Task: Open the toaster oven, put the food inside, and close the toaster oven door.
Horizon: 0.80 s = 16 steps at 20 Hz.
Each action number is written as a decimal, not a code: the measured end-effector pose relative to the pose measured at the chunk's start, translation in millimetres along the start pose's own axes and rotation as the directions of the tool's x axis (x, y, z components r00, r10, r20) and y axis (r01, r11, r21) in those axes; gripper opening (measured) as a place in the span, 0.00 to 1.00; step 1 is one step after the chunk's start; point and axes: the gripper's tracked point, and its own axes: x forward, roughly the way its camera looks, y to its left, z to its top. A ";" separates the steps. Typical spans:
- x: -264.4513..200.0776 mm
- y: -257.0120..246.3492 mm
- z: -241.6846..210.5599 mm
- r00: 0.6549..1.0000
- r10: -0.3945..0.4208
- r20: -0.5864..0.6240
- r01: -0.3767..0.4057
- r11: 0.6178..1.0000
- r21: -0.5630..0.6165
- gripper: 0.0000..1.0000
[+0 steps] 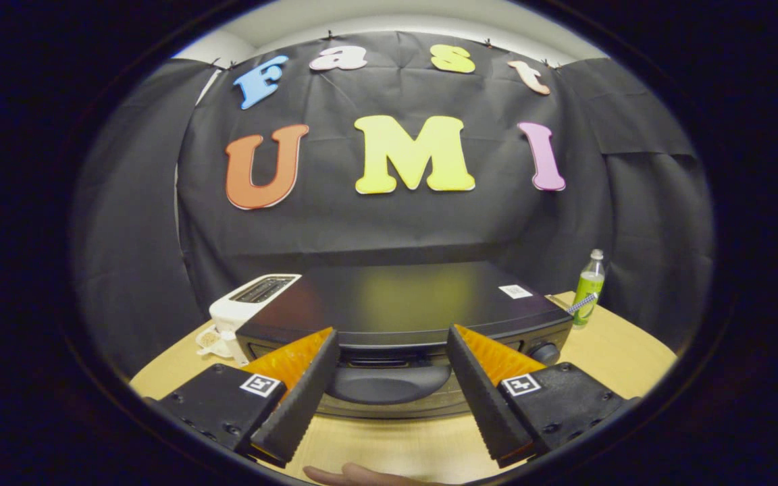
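A black toaster oven [396, 304] stands on the wooden table [625, 358], seen from above its top and front. Its door is shut, and the dark curved door handle [389, 381] sits just ahead of my gripper [392, 344], between the two fingers. The fingers [308, 385] are spread wide and open, one on each side of the handle, touching nothing. A round knob [546, 352] shows at the oven's front right corner. I cannot see any food near the fingers.
A white pop-up toaster [247, 304] stands left of the oven, with a small white dish [212, 339] in front of it. A green bottle [589, 289] stands at the oven's right rear. A person's hand [355, 476] rests on the table's near edge.
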 end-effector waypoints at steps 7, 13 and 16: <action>-7.1 -0.2 -9.0 1.000 -0.016 -0.018 0.015 0.999 -0.041 1.00; -33.7 1.1 -24.8 0.999 -0.012 -0.030 0.011 0.998 -0.064 1.00; -54.1 -0.5 -43.9 0.994 0.010 -0.105 -0.016 0.998 -0.058 1.00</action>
